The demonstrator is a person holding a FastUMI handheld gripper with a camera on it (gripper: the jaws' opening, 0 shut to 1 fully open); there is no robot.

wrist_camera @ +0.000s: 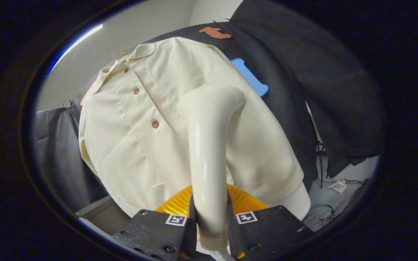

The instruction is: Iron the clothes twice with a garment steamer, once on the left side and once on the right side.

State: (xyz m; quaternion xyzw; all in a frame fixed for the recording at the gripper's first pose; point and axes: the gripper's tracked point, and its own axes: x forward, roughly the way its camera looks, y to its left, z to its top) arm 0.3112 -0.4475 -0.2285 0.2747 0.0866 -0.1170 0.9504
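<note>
Black cloth [303, 72] hangs behind everything, with a pale wall [151, 21] above it. Ahead of the gripper [212, 224] hangs a cream shirt [129, 145], buttoned, collar at the far end. Both fingers [158, 232] are clenched on the steamer [209, 152], whose pale handle rises from between them and bends at its far end against the shirt front. Loose cables [325, 210] lie on the floor beyond the right finger.
</note>
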